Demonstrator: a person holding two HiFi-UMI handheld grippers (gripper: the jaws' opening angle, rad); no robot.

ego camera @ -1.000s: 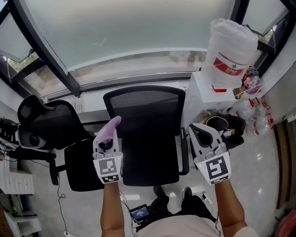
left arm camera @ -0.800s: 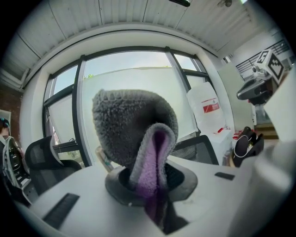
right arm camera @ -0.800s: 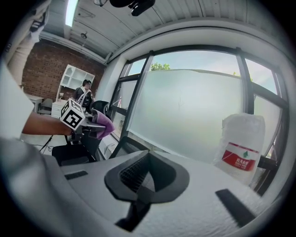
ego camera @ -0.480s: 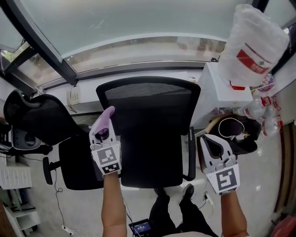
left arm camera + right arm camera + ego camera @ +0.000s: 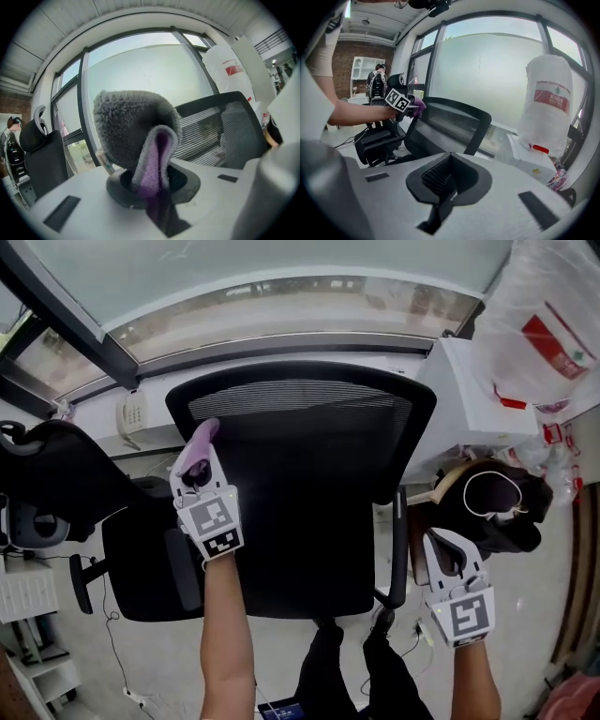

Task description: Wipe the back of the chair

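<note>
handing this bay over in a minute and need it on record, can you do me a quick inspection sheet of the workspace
surface: pale floor; the chair stands on it
job's things: black mesh chair back, upright; purple-grey cloth at its upper left edge, contact unclear
clutter: white bag with red label on white cabinet; dark bag beside the chair
claws: left claw shut on the cloth; right claw shut, empty, low beside the seat
cables: thin cable on the floor at left
surroundings: frosted window; second black chair at left; phone under the sill
</note>
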